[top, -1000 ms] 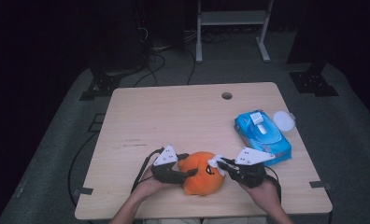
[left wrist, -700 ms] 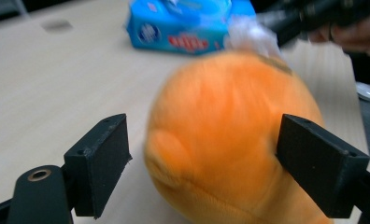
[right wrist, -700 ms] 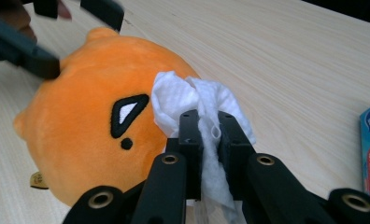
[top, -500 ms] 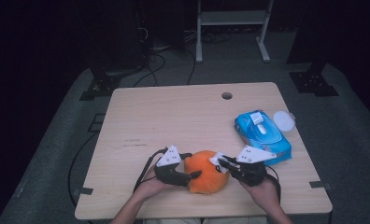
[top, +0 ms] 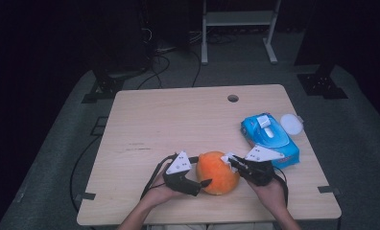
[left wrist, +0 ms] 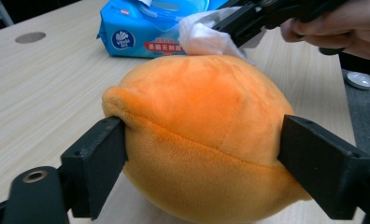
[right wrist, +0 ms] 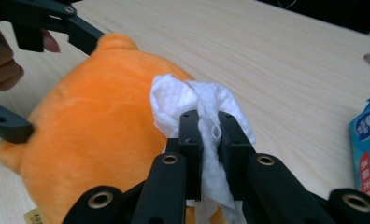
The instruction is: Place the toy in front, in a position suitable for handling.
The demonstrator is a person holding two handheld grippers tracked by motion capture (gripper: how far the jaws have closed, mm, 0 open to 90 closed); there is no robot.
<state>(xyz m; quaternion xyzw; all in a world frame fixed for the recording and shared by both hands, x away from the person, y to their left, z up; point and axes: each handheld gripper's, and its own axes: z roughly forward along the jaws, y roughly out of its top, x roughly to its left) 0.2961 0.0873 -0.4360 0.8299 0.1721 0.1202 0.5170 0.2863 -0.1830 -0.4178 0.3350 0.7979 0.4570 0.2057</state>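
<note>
An orange plush toy (top: 218, 173) lies near the table's front edge. My left gripper (top: 202, 171) is shut on it, one jaw pressing each side of the toy (left wrist: 197, 102), as the left gripper view (left wrist: 206, 163) shows close up. My right gripper (right wrist: 210, 126) is shut on a crumpled white wet wipe (right wrist: 183, 100), which rests on the top of the plush (right wrist: 89, 135). From above, the right gripper (top: 232, 161) meets the toy from the right with the wipe (top: 228, 157) at its tip.
A blue pack of wet wipes (top: 269, 139) lies just right of the toy, with a round white lid (top: 291, 123) beside it. A cable hole (top: 232, 98) is at the table's (top: 178, 120) far edge. The person's hands come in over the front edge.
The plush has turned in the left gripper: its dark face marks no longer show on top. The left gripper has shifted slightly right, and the wipe stays on the toy.
</note>
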